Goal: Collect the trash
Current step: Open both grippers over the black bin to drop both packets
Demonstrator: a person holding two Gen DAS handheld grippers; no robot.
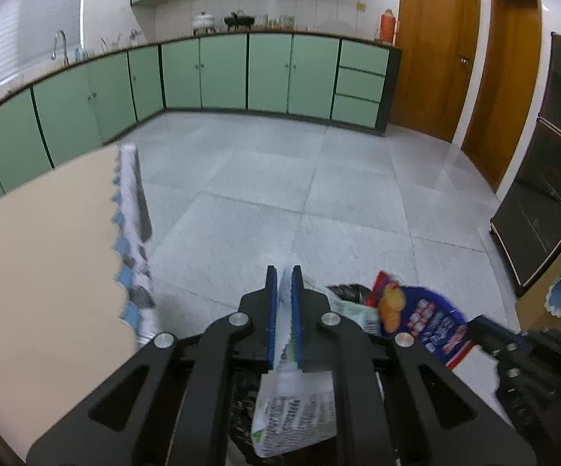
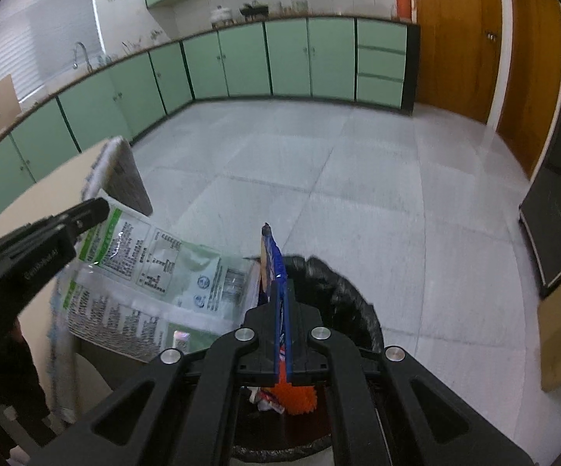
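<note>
Your left gripper (image 1: 284,303): jaws pinched on a clear printed plastic bag (image 2: 156,283), which hangs below and behind the fingers, above the bin's left edge.

Your right gripper (image 2: 283,303): jaws pressed onto the edge of a blue snack wrapper (image 1: 424,318); it stands up between the fingers and trails down over the bin.

Bin (image 2: 342,291): black liner, directly under both grippers, orange and white trash inside.

Table (image 1: 39,256): left of the bin, patterned cloth (image 1: 134,233) hanging over its edge.
</note>
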